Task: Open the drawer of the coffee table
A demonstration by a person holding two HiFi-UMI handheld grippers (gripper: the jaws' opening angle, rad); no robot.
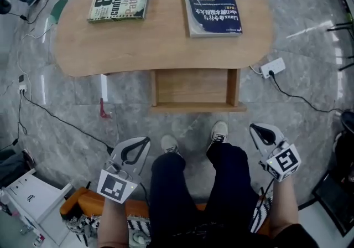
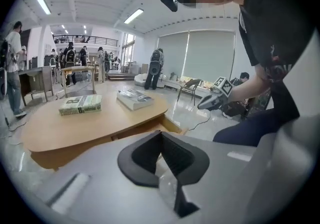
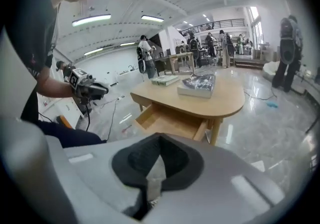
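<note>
The light wooden coffee table (image 1: 166, 36) stands in front of me, and its drawer (image 1: 191, 89) is pulled out toward my feet, with a bare wooden bottom showing. My left gripper (image 1: 145, 140) hovers at the lower left, short of the drawer, jaws shut with nothing between them. My right gripper (image 1: 255, 128) hovers at the lower right, likewise shut and empty. In the left gripper view the pads of the left gripper (image 2: 161, 134) meet, with the table (image 2: 100, 123) beyond. The right gripper (image 3: 160, 139) looks over the pulled-out drawer (image 3: 170, 120).
Two books lie on the tabletop: a green one (image 1: 119, 1) at the left and a dark blue one (image 1: 211, 5) at the right. A power strip (image 1: 272, 67) and cables lie on the marble floor. A red item (image 1: 103, 109) is beside the table leg. Several people stand far off.
</note>
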